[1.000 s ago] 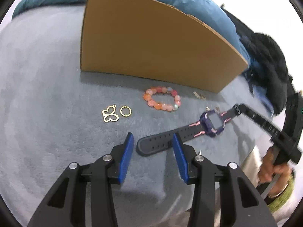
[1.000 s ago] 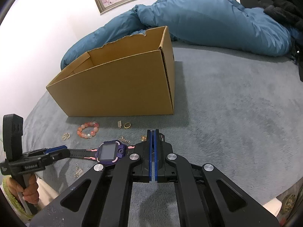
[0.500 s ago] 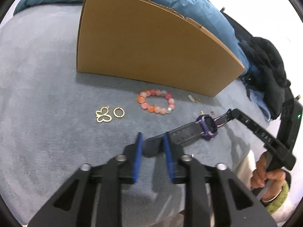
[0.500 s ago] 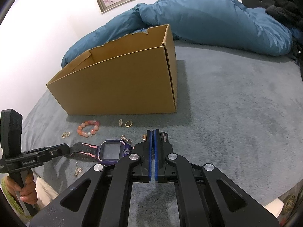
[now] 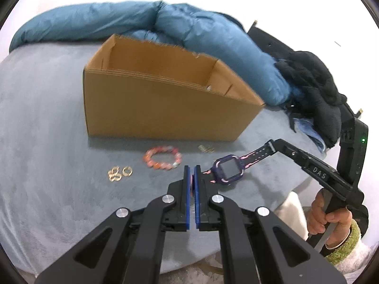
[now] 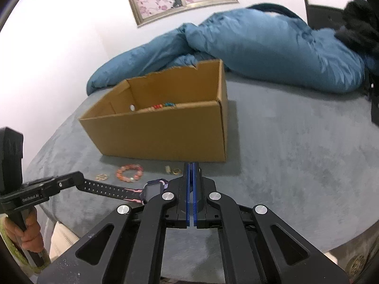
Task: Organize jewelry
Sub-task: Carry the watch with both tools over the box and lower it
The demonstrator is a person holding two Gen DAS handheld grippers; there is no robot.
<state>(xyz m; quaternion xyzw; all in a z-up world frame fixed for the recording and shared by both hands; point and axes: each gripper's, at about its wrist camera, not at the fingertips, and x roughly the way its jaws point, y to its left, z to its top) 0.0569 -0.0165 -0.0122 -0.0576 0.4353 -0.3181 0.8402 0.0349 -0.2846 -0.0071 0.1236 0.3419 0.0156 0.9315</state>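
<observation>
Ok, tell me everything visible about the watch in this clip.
The watch has a purple square case with a dark screen and black perforated straps with pink trim, rubbery-looking. It hangs stretched above the grey bed cover, in front of the cardboard box. The left gripper pinches one strap end, the right gripper the other.
</observation>
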